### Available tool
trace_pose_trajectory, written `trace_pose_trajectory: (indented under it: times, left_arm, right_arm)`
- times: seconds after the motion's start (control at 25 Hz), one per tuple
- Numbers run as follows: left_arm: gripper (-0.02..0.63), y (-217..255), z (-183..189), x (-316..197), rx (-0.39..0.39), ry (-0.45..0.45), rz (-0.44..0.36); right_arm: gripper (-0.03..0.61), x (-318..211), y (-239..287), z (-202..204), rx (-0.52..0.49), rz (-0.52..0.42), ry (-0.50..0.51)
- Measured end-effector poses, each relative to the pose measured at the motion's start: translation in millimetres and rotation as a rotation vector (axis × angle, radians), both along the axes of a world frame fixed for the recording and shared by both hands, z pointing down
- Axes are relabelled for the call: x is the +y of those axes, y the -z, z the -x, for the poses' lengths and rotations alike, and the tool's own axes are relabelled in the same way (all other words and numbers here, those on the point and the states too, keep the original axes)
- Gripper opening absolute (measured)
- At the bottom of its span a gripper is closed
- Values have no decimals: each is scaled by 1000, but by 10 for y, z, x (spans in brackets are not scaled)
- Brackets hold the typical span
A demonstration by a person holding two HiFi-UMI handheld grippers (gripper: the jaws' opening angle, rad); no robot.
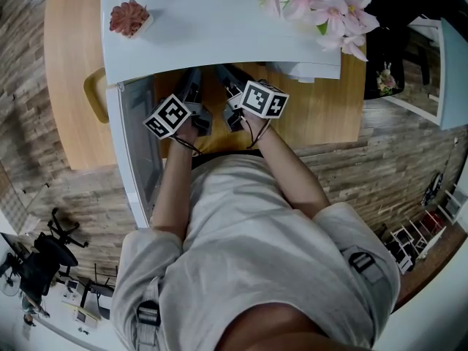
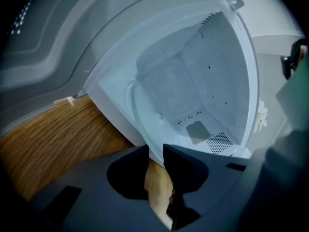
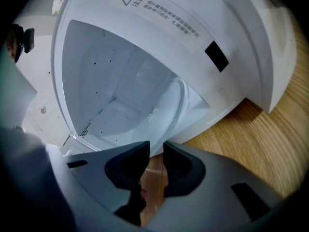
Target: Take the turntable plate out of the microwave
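In front of the left hand-held gripper (image 2: pixel 155 150), the microwave (image 2: pixel 227 81) stands open. The gripper's jaws are clamped on the near rim of the glass turntable plate (image 2: pixel 149 124), which juts past the cavity's mouth over the wooden surface (image 2: pixel 58 139). To its right, the right hand-held gripper (image 3: pixel 155 145) is clamped on the same rim.

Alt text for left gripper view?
The left gripper has its jaws on the rim of the clear plate, which lies at the mouth of the open white microwave. A wood table lies beneath.
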State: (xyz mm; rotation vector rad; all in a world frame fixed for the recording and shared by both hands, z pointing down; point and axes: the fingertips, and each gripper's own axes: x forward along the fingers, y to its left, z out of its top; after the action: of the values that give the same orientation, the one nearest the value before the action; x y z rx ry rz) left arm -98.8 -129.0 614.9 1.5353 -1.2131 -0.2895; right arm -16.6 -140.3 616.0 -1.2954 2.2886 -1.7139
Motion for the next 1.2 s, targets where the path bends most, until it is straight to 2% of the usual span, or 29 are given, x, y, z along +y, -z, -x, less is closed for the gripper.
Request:
trace_pose_trajectory:
  times: [0.32, 0.6, 0.72, 0.8, 0.92, 1.0, 1.08, 1.2]
  left_arm:
    - [106, 6, 7, 100, -30, -17, 3]
    - [115, 1, 7, 169, -9, -18, -6]
    - [197, -5, 60, 114, 3, 14, -8]
    - [209, -8, 78, 61, 20, 32, -13]
    - [205, -12, 109, -8, 21, 45, -18]
    - [161, -16, 131, -20, 8, 42, -16]
    - [120, -29, 140, -5, -8, 32, -10]
    - [112, -16, 140, 30, -24, 25, -13]
  right_arm:
    - [94, 118, 8, -12, -3, 4, 30]
    - [101, 198, -4, -35, 9, -9, 64]
    - [158, 120, -18, -112, 15, -16, 39]
    - [170, 61, -30, -154, 4, -7, 15]
    - [153, 3, -34, -162, -6, -1, 5]
    - [109, -18, -25, -159, -2, -3, 6]
    - [107, -17, -21, -164, 7, -3, 8]
    - [107, 14, -14, -173, 13, -4, 13]
